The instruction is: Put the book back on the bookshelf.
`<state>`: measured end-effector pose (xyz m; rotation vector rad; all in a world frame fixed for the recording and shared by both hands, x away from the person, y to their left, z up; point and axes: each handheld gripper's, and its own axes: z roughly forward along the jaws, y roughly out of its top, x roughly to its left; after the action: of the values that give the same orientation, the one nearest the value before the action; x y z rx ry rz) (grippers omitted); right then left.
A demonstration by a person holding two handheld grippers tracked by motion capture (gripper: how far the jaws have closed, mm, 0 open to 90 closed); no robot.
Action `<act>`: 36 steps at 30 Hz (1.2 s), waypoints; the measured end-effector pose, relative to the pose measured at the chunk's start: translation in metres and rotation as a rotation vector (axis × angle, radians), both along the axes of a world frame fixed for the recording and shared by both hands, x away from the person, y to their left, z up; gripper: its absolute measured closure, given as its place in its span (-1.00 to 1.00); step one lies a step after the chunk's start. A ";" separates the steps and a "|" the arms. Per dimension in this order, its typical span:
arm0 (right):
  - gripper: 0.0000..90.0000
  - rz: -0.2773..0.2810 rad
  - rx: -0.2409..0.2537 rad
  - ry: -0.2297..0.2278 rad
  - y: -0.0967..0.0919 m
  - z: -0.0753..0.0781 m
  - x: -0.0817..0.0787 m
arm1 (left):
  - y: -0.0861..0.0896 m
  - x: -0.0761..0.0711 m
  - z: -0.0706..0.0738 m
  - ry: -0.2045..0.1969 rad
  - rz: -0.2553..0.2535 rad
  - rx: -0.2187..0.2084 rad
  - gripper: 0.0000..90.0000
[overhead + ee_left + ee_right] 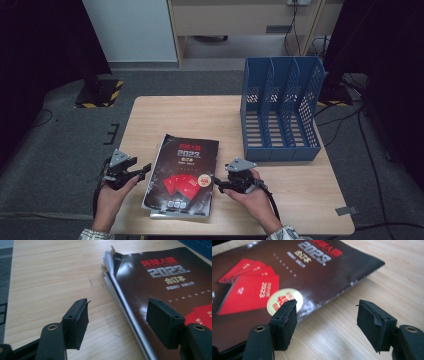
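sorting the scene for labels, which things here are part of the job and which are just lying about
In the job:
- magazine, flat on the table
- left gripper, jaws open astride its edge
- right gripper, jaws open at its other edge

Lying about:
- blue file rack, empty, perhaps the destination
- grey tape strip

A light wooden counter (200, 112) is set on grey carpet (60, 145). Pale wooden furniture (240, 20) is seen at twelve o'clock, a white panel (130, 30) at eleven, and dark curtains (35, 45) at ten and two.

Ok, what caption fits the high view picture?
Two grippers, left and right, flank a dark magazine.
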<state>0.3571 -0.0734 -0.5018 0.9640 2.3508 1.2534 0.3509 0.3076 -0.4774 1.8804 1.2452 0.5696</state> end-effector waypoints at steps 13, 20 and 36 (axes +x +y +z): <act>-0.48 0.030 0.055 -0.022 0.033 0.024 0.035 | -0.017 0.003 -0.007 0.008 -0.039 0.041 -0.21; -0.53 0.045 0.050 -0.009 0.031 0.007 0.027 | -0.021 0.005 -0.008 0.018 -0.055 0.042 -0.13; -0.74 0.055 0.072 0.089 0.031 -0.009 0.030 | -0.033 0.009 -0.018 0.063 -0.105 0.072 -0.05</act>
<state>0.3872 -0.0427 -0.5108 1.0034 2.4298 1.3504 0.3604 0.2751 -0.4956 2.0243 1.1724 0.5085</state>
